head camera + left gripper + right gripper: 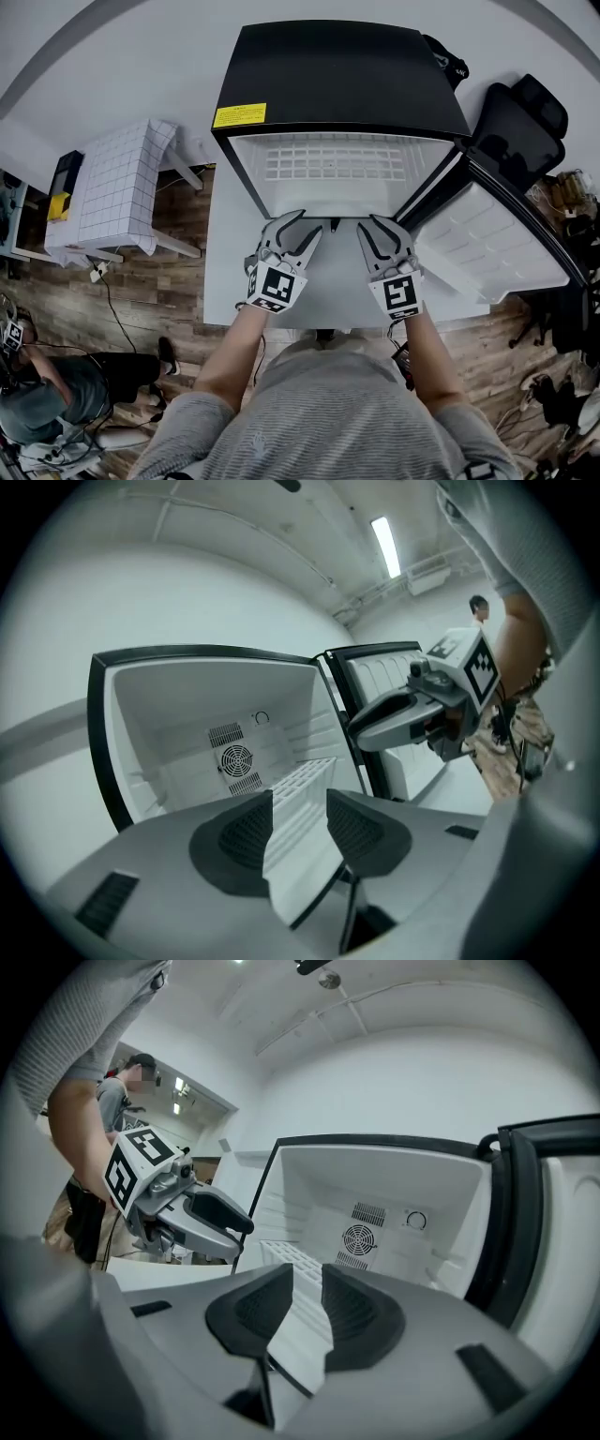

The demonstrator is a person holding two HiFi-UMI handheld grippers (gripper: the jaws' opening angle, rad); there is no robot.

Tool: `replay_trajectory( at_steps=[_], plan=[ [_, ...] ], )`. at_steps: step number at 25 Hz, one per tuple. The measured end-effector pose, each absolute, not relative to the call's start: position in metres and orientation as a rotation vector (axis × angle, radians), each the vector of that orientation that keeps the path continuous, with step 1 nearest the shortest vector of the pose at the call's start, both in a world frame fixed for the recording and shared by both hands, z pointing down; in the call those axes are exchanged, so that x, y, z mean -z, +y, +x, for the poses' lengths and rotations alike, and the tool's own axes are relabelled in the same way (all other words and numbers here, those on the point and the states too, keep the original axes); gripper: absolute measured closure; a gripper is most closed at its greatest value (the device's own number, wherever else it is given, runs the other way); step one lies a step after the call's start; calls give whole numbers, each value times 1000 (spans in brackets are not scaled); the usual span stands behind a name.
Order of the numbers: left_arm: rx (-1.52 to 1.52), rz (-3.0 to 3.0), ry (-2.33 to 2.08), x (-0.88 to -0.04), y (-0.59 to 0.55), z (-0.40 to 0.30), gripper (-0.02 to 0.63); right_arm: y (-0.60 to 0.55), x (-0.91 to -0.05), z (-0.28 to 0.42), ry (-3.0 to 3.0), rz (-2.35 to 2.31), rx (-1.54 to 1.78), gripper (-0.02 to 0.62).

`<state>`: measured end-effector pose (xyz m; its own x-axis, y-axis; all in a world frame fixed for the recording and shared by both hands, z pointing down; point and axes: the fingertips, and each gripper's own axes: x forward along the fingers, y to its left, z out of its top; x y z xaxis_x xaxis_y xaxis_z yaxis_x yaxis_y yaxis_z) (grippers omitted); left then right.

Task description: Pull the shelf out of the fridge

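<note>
A black mini fridge (342, 70) stands on a white table (225, 272) with its door (487, 239) swung open to the right. Its white grid shelf (337, 161) lies level inside, front edge toward me. Both grippers reach side by side to that edge. The left gripper (309, 223) has the shelf (300, 789) running between its pads with a visible gap, so it is open. The right gripper (371, 223) also straddles the shelf (295, 1274), with its pads close beside it but not seen pressing. A round fan grille (236, 759) shows on the fridge's back wall.
A black office chair (520, 122) stands behind the open door at the right. A small table under a white checked cloth (117, 187) is at the left on the wooden floor. A person sits at the lower left (56, 375).
</note>
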<state>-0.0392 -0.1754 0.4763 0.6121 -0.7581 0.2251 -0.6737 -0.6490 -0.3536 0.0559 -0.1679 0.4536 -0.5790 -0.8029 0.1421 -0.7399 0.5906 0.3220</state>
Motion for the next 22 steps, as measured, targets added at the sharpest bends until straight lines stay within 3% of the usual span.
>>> replay_trajectory(
  at_steps=[14, 22],
  plan=[
    [836, -2223, 1120, -495, -216, -38, 402, -208, -485, 56, -2223, 1325, 683, 509],
    [460, -2670, 1476, -490, -232, -44, 402, -224, -488, 63, -2375, 1526, 285, 509]
  ],
)
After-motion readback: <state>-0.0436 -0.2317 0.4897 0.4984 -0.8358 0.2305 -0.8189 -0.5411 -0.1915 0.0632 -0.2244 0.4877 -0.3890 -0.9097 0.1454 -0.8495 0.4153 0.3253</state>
